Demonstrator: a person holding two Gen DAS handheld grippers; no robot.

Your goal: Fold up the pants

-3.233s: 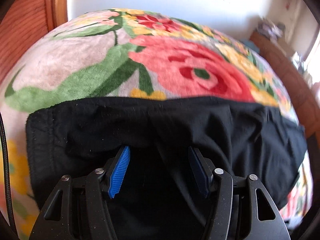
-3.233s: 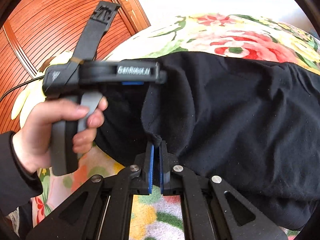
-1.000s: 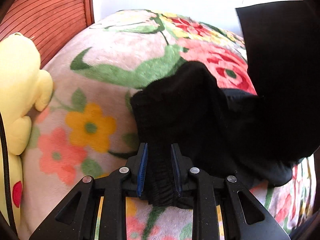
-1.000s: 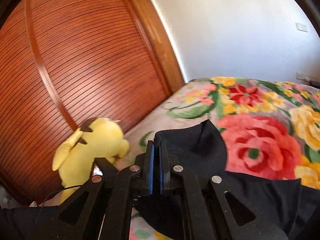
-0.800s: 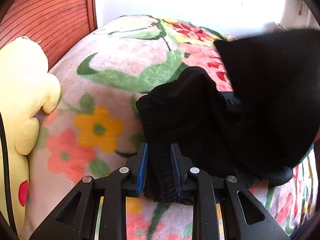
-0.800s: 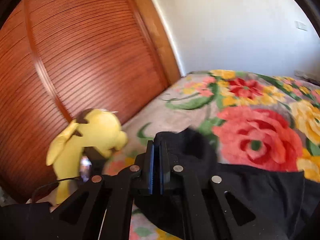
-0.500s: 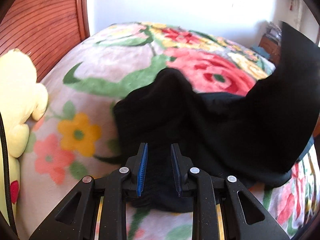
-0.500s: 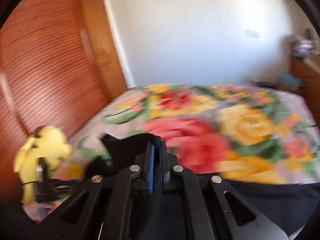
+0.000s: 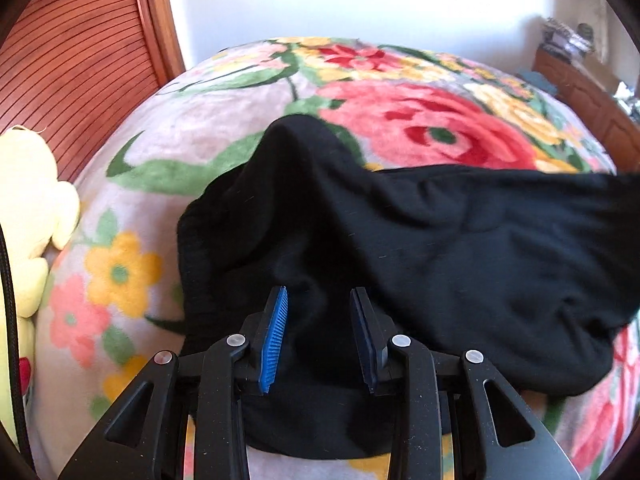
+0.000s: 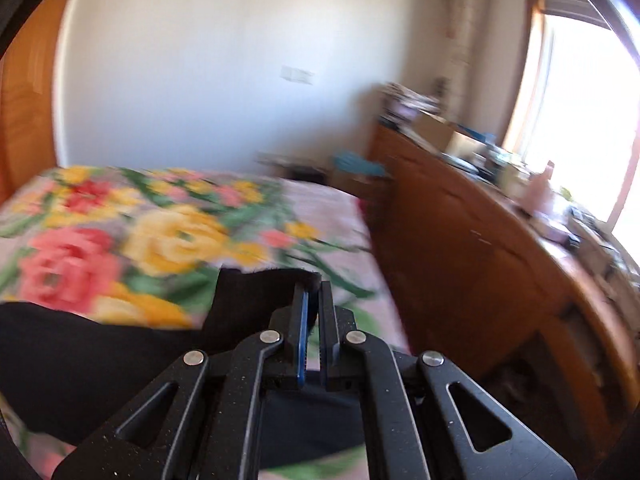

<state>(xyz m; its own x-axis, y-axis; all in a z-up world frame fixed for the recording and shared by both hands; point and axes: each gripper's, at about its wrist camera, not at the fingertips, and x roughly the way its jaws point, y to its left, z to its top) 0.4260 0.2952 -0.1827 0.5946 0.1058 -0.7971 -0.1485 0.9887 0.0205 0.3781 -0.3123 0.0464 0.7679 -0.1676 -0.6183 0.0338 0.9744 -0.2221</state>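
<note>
one pants, one plush toy, two grippers

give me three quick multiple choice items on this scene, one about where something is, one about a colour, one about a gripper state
1. Where does the yellow plush toy sit in the left wrist view?
A. at the left edge of the bed
B. on top of the pants
C. on the wooden dresser

2. What colour are the pants?
A. red
B. black
C. grey

3. How does the right gripper stand?
A. wide open over bare blanket
B. shut on a yellow toy
C. shut on an edge of the pants

Answers:
1 A: the toy lies at the picture's left, beside the floral blanket.
2 B: the cloth is black throughout.
3 C: black fabric is pinched between its nearly touching pads.
</note>
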